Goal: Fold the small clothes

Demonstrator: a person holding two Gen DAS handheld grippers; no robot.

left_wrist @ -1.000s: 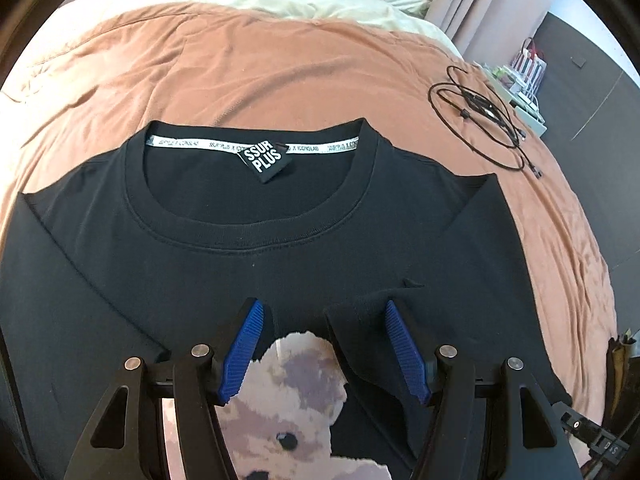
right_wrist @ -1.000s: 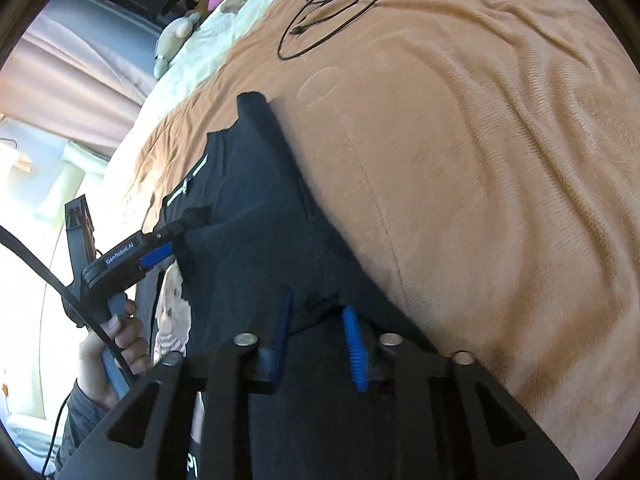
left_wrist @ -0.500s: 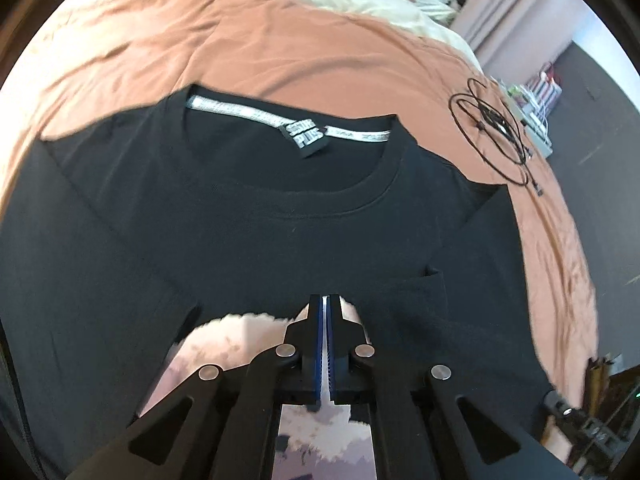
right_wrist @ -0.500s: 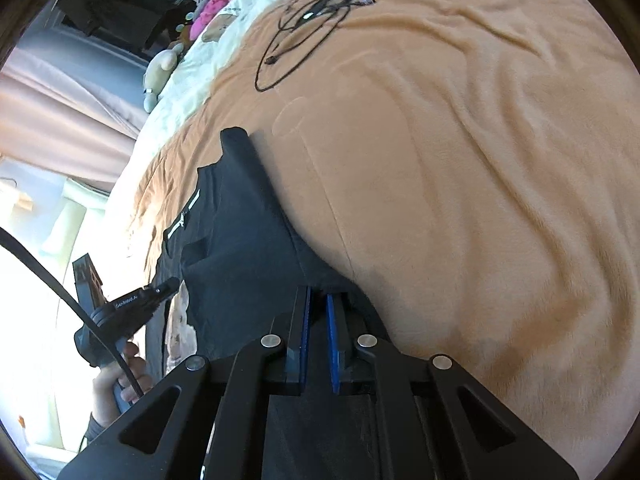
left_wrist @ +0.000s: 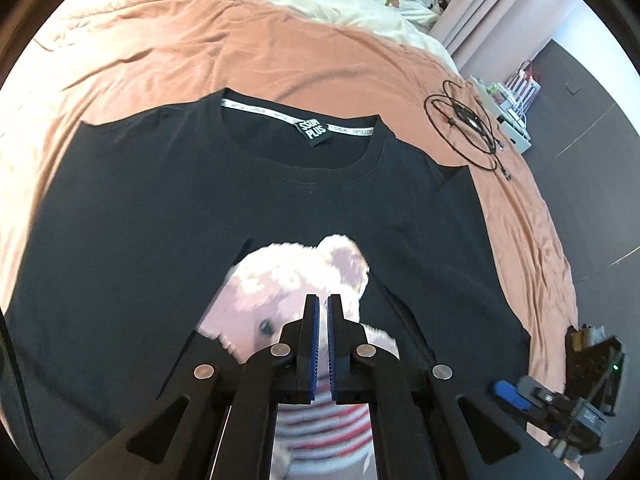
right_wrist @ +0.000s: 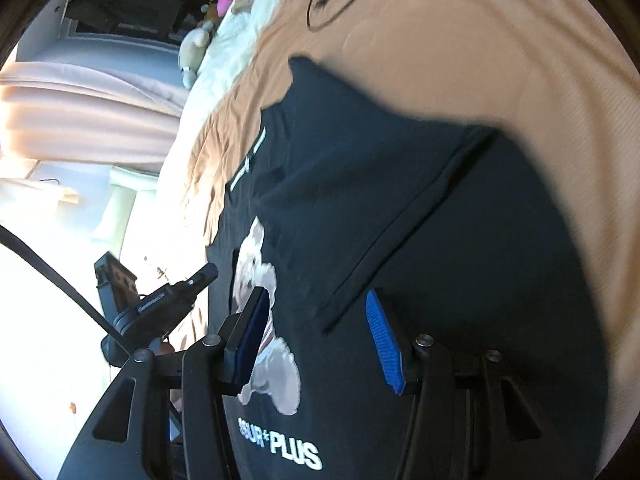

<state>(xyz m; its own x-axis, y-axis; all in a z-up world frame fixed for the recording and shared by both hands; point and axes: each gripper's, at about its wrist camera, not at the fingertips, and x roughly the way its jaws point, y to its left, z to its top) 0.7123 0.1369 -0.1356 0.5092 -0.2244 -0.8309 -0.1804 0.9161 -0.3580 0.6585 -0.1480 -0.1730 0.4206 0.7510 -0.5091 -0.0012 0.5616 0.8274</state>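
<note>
A black T-shirt [left_wrist: 160,208] lies face up on the bed's brown blanket [left_wrist: 240,40], both sleeves folded over its teddy print to narrow it. The right claw [right_wrist: 320,328] is opening above the folded sleeve, nothing between its pads; the left claw [left_wrist: 323,320] hovers clenched and empty

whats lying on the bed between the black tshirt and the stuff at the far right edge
A coil of black cable on the orange blanket, between the black t-shirt and the bed's edge; left wrist view.
</note>
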